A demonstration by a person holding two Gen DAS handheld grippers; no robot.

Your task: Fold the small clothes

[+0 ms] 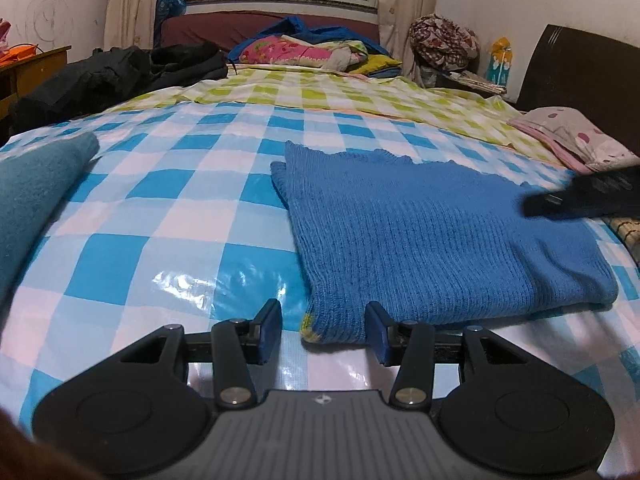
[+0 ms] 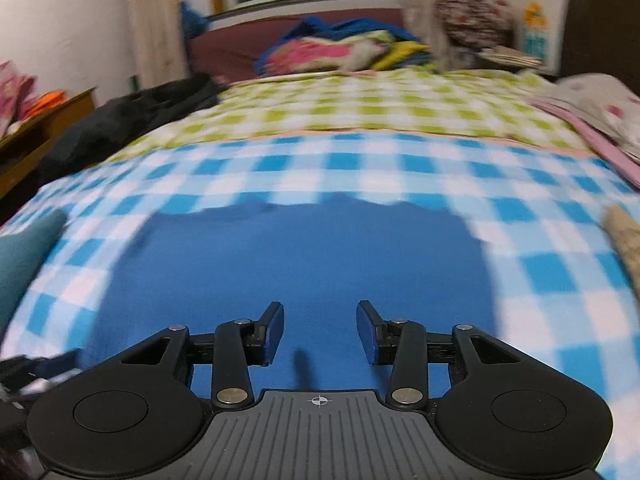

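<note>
A blue knitted garment (image 1: 420, 240) lies folded flat on the blue-and-white checked sheet (image 1: 168, 208). In the left wrist view my left gripper (image 1: 323, 318) is open at the garment's near left corner. That corner, with its yellow-green hem, lies between the fingers, against the right pad (image 1: 378, 334) and clear of the left one. My right gripper (image 1: 560, 200) shows as a dark blur over the garment's right side. In the blurred right wrist view the right gripper (image 2: 320, 314) stands open just above the blue garment (image 2: 304, 256), with nothing between its fingers.
A teal cloth (image 1: 36, 192) lies at the sheet's left edge. Farther back are a black jacket (image 1: 100, 76), a pile of bright bedding (image 1: 304, 50) and a green checked cover (image 1: 320, 92). A dotted pink cloth (image 1: 576, 136) and a dark headboard (image 1: 584, 68) stand right, a wooden desk (image 1: 32, 68) left.
</note>
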